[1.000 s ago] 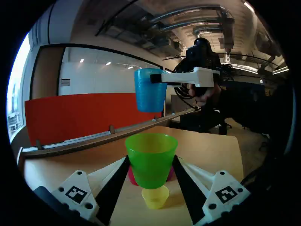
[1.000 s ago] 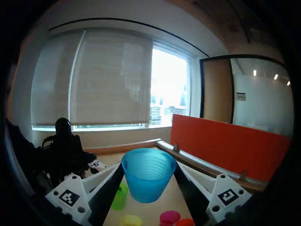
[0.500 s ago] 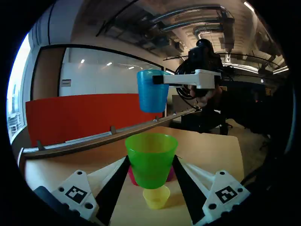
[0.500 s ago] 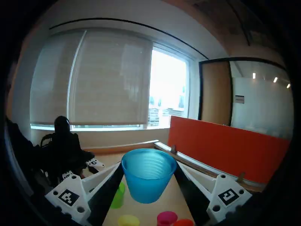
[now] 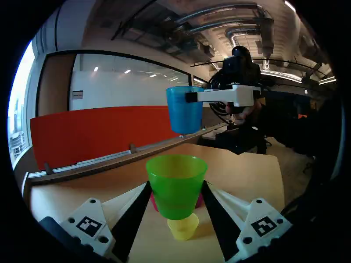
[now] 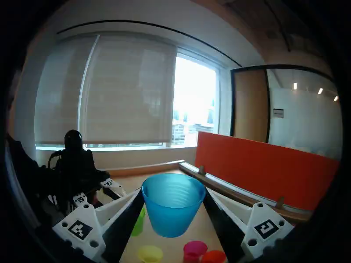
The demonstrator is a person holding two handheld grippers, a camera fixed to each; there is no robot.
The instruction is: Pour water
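Blue cup hangs high above the tabletop, clamped mid-wall in our right hand-held gripper; our left hand-held gripper clamps the green cup. Both look light and squashy; water inside is unclear.

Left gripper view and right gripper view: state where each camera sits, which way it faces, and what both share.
Left gripper view: rides the left gripper, facing the orange partition; its jaws clamp the green cup; beyond, a hand holds the right gripper.
Right gripper view: rides the right gripper, facing the window; its jaws clamp the blue cup.
Shared: both cups, partition.
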